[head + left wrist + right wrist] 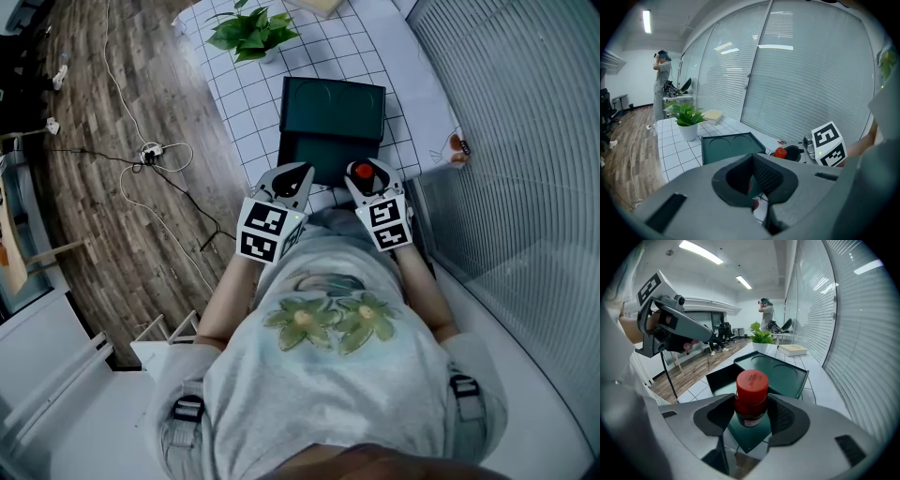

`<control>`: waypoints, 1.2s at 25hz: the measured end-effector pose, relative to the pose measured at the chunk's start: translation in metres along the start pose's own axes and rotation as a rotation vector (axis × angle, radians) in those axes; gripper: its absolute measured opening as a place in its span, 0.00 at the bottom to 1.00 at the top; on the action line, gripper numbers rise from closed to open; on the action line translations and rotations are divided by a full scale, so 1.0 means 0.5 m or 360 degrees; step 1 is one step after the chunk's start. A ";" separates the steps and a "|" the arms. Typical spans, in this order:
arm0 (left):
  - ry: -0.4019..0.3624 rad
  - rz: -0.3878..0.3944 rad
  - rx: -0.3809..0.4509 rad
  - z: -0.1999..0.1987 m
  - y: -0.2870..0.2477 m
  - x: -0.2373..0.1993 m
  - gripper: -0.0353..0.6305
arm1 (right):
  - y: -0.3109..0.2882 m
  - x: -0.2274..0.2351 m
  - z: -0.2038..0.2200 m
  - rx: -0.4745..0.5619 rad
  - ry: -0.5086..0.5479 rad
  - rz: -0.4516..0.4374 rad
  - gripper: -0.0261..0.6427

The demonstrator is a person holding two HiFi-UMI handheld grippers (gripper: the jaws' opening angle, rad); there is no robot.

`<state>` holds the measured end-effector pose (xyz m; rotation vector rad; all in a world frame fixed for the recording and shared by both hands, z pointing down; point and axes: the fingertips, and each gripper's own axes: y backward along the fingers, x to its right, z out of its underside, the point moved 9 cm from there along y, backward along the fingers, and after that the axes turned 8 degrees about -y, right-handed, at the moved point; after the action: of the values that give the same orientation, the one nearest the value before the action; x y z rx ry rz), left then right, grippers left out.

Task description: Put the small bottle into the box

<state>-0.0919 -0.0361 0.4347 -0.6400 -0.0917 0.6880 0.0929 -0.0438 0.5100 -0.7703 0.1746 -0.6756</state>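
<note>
A small bottle [751,397] with a red cap and dark body stands upright between the jaws of my right gripper [751,414], which is shut on it. In the head view that bottle [364,172] hangs at the near rim of the dark green box [328,155], whose lid [334,105] lies open behind it. My left gripper [292,178] hovers just left of the box's near edge with nothing between its jaws, which look shut. From the left gripper view the red cap [780,152] shows to the right, and the box lid [729,145] ahead.
The box rests on a table with a white grid cloth [244,94]. A potted plant [251,30] and a pale flat block [713,116] sit at its far end. Blinds on a glass wall [506,141] run along the right. Cables [150,155] lie on the wooden floor left. A person [661,84] stands far off.
</note>
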 end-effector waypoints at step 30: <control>-0.0022 0.0037 -0.0009 -0.002 0.008 0.006 0.06 | -0.036 -0.011 0.015 -0.0089 0.0008 0.0001 0.36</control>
<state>-0.0914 -0.0327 0.4311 -0.6425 -0.0990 0.7149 0.0825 -0.0455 0.5274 -0.8220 0.1988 -0.6740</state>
